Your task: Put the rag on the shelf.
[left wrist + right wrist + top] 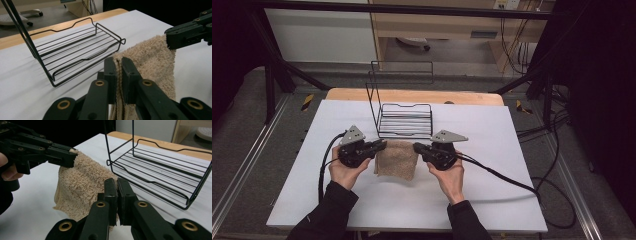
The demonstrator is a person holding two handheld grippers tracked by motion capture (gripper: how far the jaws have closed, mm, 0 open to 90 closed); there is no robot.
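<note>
A beige terry towel [396, 159] hangs folded between my two grippers, just in front of a black wire rack [404, 120]. My left gripper [382, 146] is shut on the towel's upper left corner [119, 61]. My right gripper [417, 146] is shut on the upper right corner [115, 182]. The towel [80, 185] is lifted at the top, and its lower edge rests on the white table. In the left gripper view the right gripper's jaws [186, 36] pinch the far corner. In the right gripper view the left gripper [63, 155] clamps the other corner.
The wire rack [75, 47] has a tall upright frame at its back and stands on a white board [312, 185] laid over a wooden table [362, 94]. Cables trail from both grippers toward the table's sides. Metal frame legs stand beyond the table.
</note>
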